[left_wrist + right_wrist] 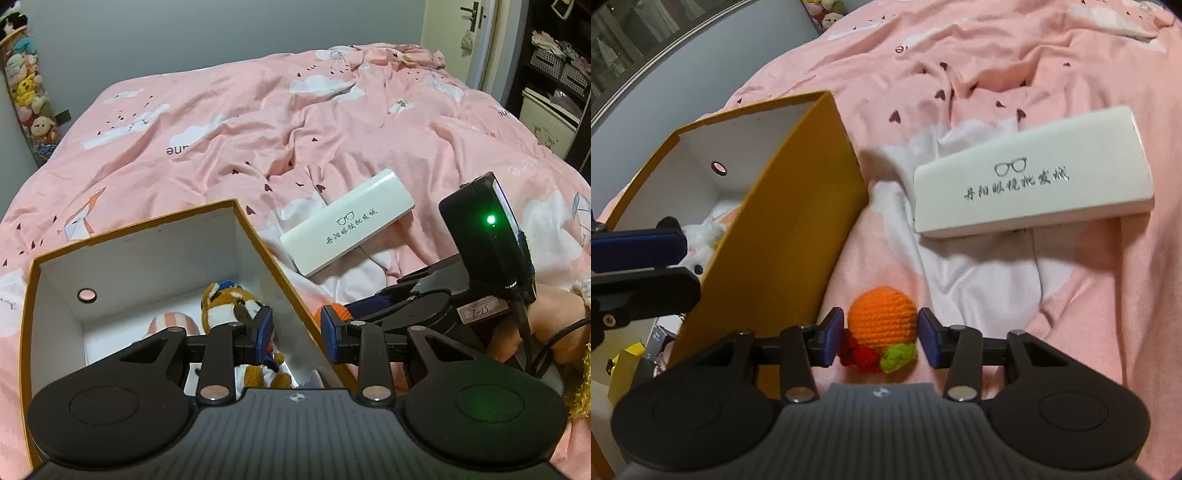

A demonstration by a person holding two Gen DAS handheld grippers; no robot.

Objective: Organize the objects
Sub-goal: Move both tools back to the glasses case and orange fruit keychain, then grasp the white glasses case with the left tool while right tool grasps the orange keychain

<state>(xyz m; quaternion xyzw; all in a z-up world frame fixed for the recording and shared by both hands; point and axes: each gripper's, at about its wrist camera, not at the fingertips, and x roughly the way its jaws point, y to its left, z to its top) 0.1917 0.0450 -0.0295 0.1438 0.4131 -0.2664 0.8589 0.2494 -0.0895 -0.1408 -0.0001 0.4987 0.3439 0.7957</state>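
An orange-walled cardboard box [280, 280] with a white inside lies on the pink bedspread; it also shows in the right wrist view [798, 221]. Inside it are a brown plush fox [229, 302] and a pink striped item [173, 321]. My left gripper [297, 334] is open, its fingers either side of the box's right wall. My right gripper [881, 338] is open around an orange crocheted ball [882, 317] with red and green bits, lying on the bedspread beside the box. A white glasses case [347, 221] lies beyond, also in the right wrist view [1034, 177].
The rumpled pink bedspread [258, 122] spreads far behind. A tube of plush toys [29, 96] stands at the far left wall. Shelves with clothes [554, 74] and a door are at the far right. A yellow item [624, 369] lies low beside the box.
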